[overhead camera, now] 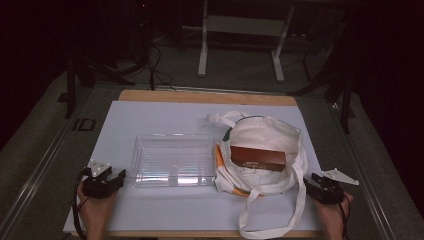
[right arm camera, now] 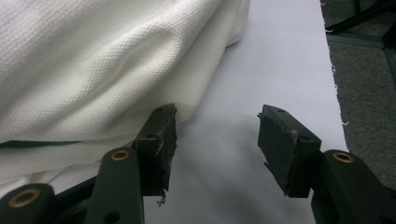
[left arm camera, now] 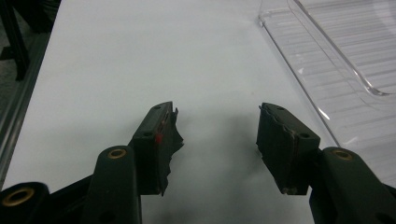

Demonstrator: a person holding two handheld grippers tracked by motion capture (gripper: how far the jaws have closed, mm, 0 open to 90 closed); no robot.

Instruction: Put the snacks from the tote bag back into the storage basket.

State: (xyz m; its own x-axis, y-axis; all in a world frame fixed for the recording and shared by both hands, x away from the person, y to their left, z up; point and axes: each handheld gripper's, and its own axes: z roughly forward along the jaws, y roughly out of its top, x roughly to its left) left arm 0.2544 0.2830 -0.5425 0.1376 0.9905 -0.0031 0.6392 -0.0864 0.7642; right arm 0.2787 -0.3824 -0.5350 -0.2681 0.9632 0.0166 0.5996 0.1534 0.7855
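Observation:
A white cloth tote bag [overhead camera: 265, 150] lies on the white table sheet [overhead camera: 165, 117], with a brown box [overhead camera: 258, 158] resting on top of it. To its left stands a clear plastic tray [overhead camera: 172, 160] with nothing in it. My left gripper [overhead camera: 107, 181] rests near the table's front left corner, just left of the tray, jaws open over bare sheet [left arm camera: 219, 135]. My right gripper [overhead camera: 320, 189] sits at the front right beside the bag, open, with nothing between its jaws [right arm camera: 217, 137]. In the right gripper view the bag's fabric [right arm camera: 107, 70] bulges just beyond the left jaw.
The bag's long handle [overhead camera: 295, 210] loops down to the table's front edge near my right hand. The tray's rim [left arm camera: 327, 60] crosses the upper right of the left gripper view. A wooden table edge [overhead camera: 205, 96] shows at the back, with a metal frame's legs [overhead camera: 202, 50] beyond.

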